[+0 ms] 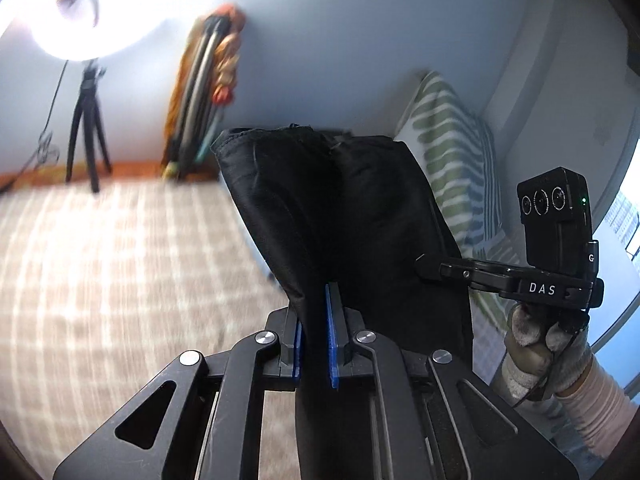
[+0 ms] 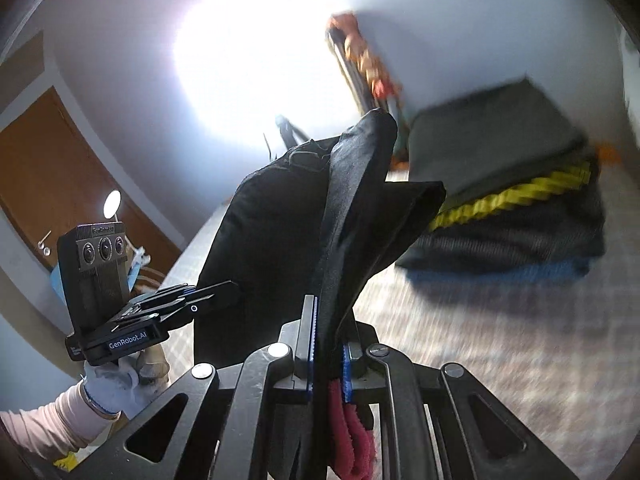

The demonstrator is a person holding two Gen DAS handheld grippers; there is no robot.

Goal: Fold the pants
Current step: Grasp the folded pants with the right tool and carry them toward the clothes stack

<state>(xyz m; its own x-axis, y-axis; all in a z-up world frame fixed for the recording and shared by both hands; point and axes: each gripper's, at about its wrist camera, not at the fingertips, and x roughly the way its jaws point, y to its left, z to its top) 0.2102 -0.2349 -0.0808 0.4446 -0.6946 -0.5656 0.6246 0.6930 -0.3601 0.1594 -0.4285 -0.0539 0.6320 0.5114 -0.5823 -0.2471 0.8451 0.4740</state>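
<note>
Black pants point(image 1: 344, 208) hang in the air between the two grippers, held above a checked bedspread point(image 1: 112, 264). My left gripper point(image 1: 318, 320) is shut on one edge of the fabric, its blue pads pinching the cloth. My right gripper point(image 1: 424, 268) comes in from the right in the left wrist view and grips the other edge. In the right wrist view the pants point(image 2: 280, 232) bunch up over my right gripper point(image 2: 328, 344), shut on the cloth, with a red lining strip point(image 2: 352, 432) hanging below the pads. My left gripper point(image 2: 228, 292) holds the far side there.
A tripod with a bright ring light point(image 1: 86, 132) stands by the wall. A green striped pillow point(image 1: 456, 168) lies at the back right. A stack of folded clothes point(image 2: 516, 200) sits on the bed. A brown door point(image 2: 60, 184) is at the left. Gloved hands point(image 1: 536, 344) hold the grippers.
</note>
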